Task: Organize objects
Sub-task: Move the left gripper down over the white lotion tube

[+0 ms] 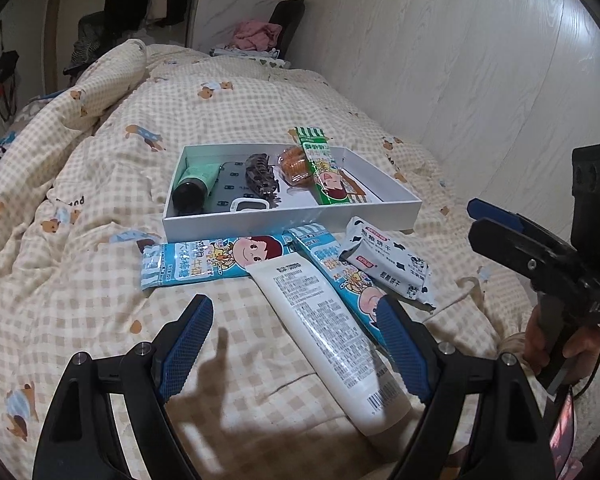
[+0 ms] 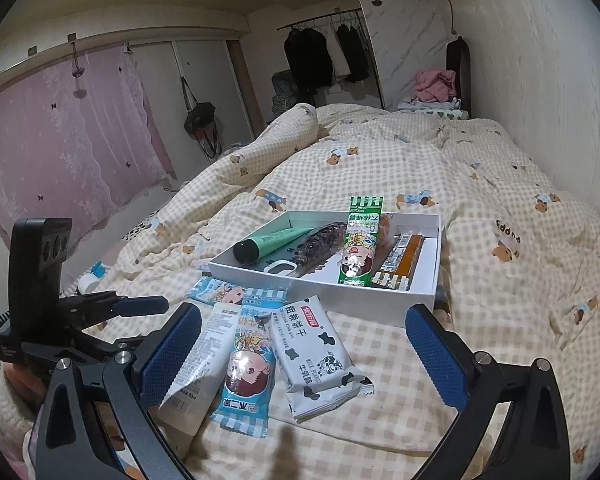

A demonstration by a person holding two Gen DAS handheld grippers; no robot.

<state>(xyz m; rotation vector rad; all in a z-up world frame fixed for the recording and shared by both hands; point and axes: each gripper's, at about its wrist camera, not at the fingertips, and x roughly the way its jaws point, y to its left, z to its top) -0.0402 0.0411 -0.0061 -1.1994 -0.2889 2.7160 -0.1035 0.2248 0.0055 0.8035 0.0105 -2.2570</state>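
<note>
A white box (image 1: 292,220) sits on the bed (image 1: 112,184), on its checked quilt, near the edge along the wall. Inside it lie a green tube (image 1: 194,182), a dark hair claw (image 1: 260,176), a phone in a patterned case (image 1: 230,190), a wrapped orange snack (image 1: 294,166) and a green candy packet (image 1: 324,168) propped over the far rim; the right wrist view also shows an orange-and-white bar (image 2: 398,260) at the box's wall-side end.

On the quilt just in front of the box lies a small heap: a white tube (image 1: 324,332), two blue candy packets (image 1: 216,260) (image 1: 340,276) and a white cow-print biscuit packet (image 1: 388,264). The white tube overlaps one blue packet, and the biscuit packet rests on the other.

The left hand-held gripper (image 1: 296,344) hovers with its jaws wide, the white tube lying between its blue pads without being touched. The right hand-held gripper (image 2: 304,356) is also spread wide, framing the biscuit packet and one blue packet, holding nothing. A hand (image 1: 556,344) grips its handle.
</note>
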